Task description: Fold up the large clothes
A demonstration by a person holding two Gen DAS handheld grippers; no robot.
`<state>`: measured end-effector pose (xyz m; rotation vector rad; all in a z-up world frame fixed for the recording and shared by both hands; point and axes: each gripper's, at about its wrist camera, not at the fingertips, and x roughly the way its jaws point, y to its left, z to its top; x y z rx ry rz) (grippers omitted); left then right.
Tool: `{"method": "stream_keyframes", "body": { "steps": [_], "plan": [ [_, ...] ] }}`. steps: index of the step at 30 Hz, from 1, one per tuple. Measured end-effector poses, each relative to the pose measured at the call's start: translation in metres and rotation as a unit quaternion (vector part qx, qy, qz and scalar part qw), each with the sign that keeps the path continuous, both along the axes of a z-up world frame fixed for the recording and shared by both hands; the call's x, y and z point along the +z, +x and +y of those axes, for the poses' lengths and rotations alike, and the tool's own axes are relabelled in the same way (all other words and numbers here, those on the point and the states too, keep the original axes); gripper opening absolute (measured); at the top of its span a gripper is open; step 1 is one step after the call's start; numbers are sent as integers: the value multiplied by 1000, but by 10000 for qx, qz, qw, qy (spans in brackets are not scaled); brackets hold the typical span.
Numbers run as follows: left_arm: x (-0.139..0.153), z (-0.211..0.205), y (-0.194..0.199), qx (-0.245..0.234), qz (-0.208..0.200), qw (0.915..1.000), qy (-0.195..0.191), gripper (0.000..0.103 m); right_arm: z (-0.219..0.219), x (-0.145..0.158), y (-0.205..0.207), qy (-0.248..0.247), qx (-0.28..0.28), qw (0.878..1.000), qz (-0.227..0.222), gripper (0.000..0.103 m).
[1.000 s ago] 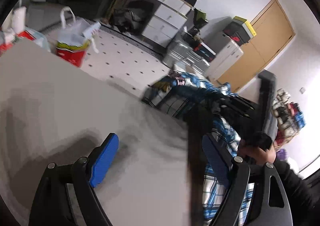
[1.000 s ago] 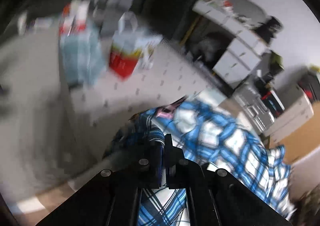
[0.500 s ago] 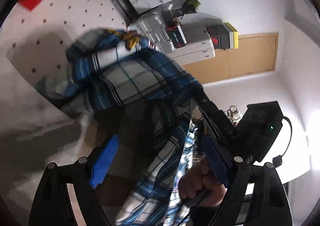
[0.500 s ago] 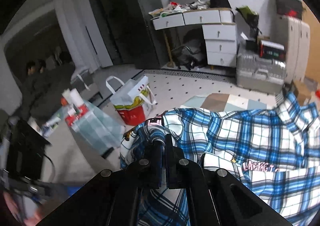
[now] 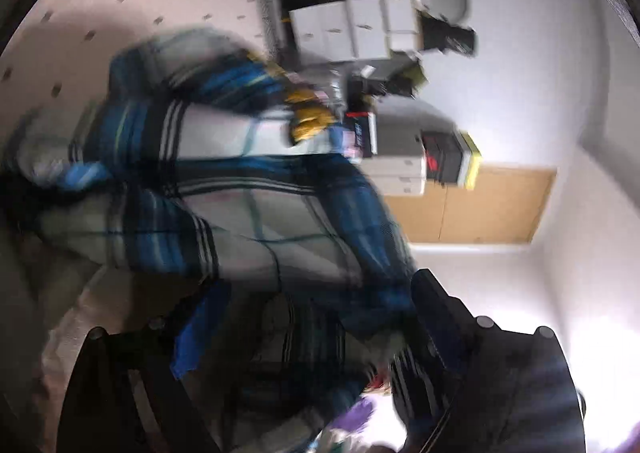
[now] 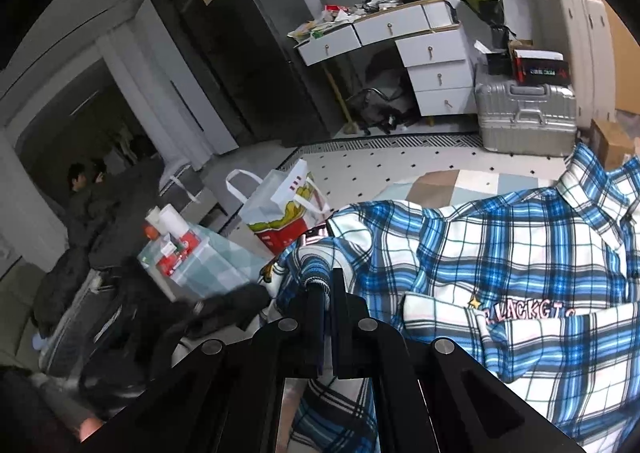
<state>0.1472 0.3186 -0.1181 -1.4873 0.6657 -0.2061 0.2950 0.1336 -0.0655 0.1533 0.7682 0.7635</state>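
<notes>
The blue and white plaid shirt point(image 6: 500, 265) fills the lower right of the right wrist view, lifted off any surface, its collar up toward the right edge and a chest pocket with pink lettering at the lower right. A bunched fold of it runs down into the right gripper point(image 6: 326, 293) at bottom centre, whose jaws are clenched on that fold. In the left wrist view the same shirt point(image 5: 240, 193) hangs as a blurred mass across the middle and left of the frame. The left gripper point(image 5: 308, 317) sits at the bottom with its jaws spread wide; cloth lies between the blue pads point(image 5: 200, 329), but nothing looks pinched.

The shirt looks like thin woven cotton: light, limp, not slippery, and sure to sag and twist from a single hold. My judgement is that it wants a second grip on a firm edge such as the shoulder seam or collar, opposite the right one, so it can be spread flat.

Behind it lie a dotted floor, a paper shopping bag point(image 6: 280, 209) at centre left, a white desk with drawers point(image 6: 404, 49) above, and a silver suitcase point(image 6: 528, 117) at upper right
</notes>
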Motion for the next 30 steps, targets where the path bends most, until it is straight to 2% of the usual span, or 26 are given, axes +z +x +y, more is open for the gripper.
{"method": "stream_keyframes", "body": {
  "steps": [2, 6, 11, 13, 15, 16, 17, 18, 20, 25, 28, 30],
  "plan": [
    [2, 0, 3, 166, -19, 9998, 92, 89, -3, -1, 0, 23, -25, 10000, 50, 2],
    [8, 14, 1, 457, -179, 9988, -86, 89, -9, -2, -3, 22, -38, 10000, 30, 2],
    [35, 47, -11, 917, -521, 9934, 448, 85, -9, -8, -11, -111, 78, 9999, -18, 2],
    [50, 59, -18, 980, -717, 9904, 665, 70, -5, -15, -18, -195, 207, 9996, -19, 2],
    [71, 67, -19, 904, -876, 9850, 1177, 41, 3, -23, -28, -297, 404, 9987, -49, 2],
    [81, 69, -20, 841, -943, 9820, 1405, 33, 6, -25, -31, -341, 472, 9983, -68, 2],
    [84, 65, -18, 812, -970, 9793, 1582, 17, 9, -28, -35, -392, 543, 9977, -84, 2],
    [88, 65, -19, 780, -990, 9761, 1770, 8, 14, -29, -39, -419, 629, 9971, -104, 2],
    [93, 62, -14, 879, -1029, 9706, 1992, 8, 18, -30, -45, -415, 735, 9964, -115, 2],
    [81, 70, -13, 1006, -939, 9660, 2189, 8, 24, -30, -53, -483, 898, 9946, -174, 2],
    [82, 70, -8, 1040, -954, 9593, 2448, 8, 25, -35, -56, -591, 949, 9936, -133, 2],
    [89, 67, -4, 1032, -1012, 9519, 2702, 8, 25, -40, -56, -660, 1051, 9923, -52, 1]
  ]
}}
